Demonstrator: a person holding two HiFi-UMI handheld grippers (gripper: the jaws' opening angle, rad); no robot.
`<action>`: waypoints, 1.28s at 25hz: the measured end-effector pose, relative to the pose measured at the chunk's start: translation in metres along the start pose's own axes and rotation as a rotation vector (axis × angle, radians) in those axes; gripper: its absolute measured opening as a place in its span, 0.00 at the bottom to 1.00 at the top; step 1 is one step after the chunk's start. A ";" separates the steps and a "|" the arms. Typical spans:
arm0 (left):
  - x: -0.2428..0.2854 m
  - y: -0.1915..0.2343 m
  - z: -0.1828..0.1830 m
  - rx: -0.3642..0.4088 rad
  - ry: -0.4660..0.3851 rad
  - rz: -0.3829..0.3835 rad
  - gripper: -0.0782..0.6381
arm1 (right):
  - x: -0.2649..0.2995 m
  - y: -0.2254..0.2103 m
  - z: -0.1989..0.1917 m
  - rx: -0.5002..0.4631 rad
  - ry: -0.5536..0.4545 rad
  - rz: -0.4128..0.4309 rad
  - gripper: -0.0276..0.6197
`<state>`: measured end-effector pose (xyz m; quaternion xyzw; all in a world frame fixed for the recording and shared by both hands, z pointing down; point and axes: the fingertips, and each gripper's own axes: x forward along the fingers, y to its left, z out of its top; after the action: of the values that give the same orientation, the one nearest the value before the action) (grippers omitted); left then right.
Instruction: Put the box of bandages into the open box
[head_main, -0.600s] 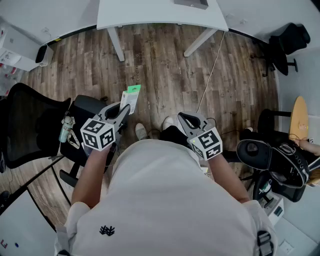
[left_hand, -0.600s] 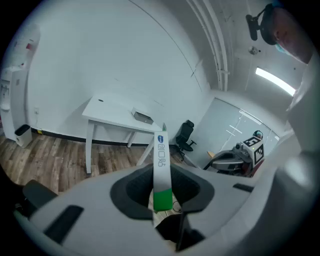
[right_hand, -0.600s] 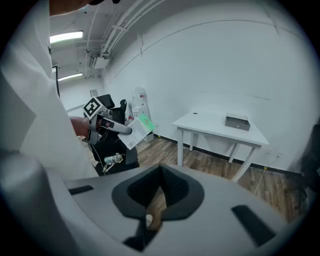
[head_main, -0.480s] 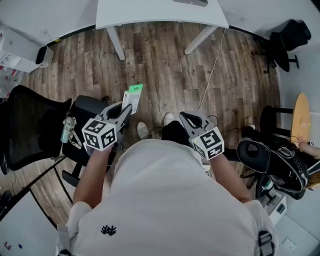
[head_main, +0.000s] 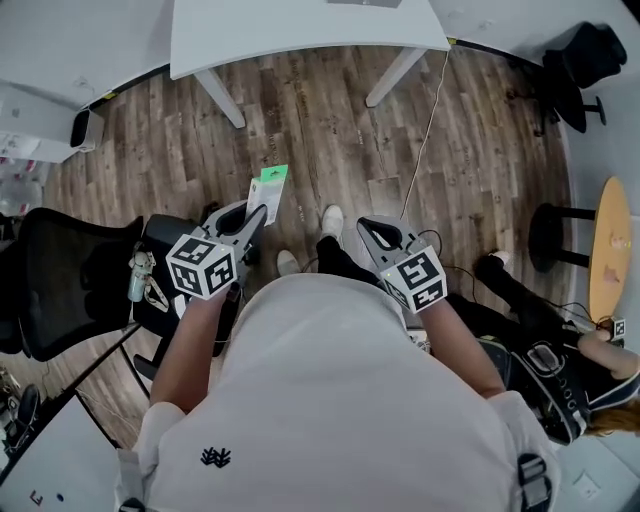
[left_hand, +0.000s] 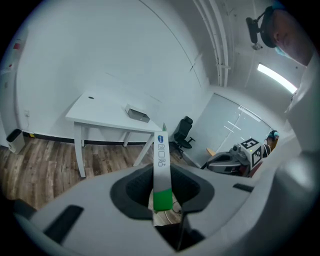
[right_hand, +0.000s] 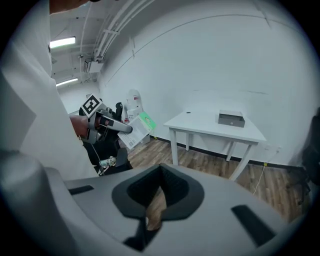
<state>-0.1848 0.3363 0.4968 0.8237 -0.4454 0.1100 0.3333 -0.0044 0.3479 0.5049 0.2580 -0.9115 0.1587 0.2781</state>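
Note:
The box of bandages (head_main: 267, 191), a flat white pack with a green end, stands upright between the jaws of my left gripper (head_main: 254, 213), which is shut on it at waist height. In the left gripper view the box of bandages (left_hand: 161, 152) points toward a white table (left_hand: 102, 116) where the grey open box (left_hand: 137, 114) rests. My right gripper (head_main: 372, 233) is held level beside the left one, shut with nothing in it. The right gripper view shows the same table (right_hand: 212, 126) and open box (right_hand: 231, 119) across the room.
The white table (head_main: 300, 28) stands ahead across wooden floor, with a cable (head_main: 427, 125) trailing from it. A black office chair (head_main: 65, 275) is close on my left. More chairs (head_main: 582, 68), a round wooden table (head_main: 612, 250) and a seated person (head_main: 560, 365) are on the right.
The view has shifted and one of my feet has stepped forward. Both grippers keep their places in front of my body, the left still holding the box.

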 end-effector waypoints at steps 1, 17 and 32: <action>0.007 0.000 0.007 0.004 0.001 0.004 0.24 | 0.003 -0.009 0.004 0.002 -0.007 0.005 0.05; 0.130 0.004 0.103 0.056 0.018 0.024 0.24 | 0.018 -0.152 0.033 0.017 -0.063 -0.012 0.15; 0.225 0.064 0.192 0.063 0.050 -0.030 0.24 | 0.059 -0.237 0.076 0.124 -0.054 -0.105 0.11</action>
<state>-0.1289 0.0388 0.4885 0.8373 -0.4207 0.1397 0.3200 0.0534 0.0992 0.5133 0.3264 -0.8923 0.1930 0.2450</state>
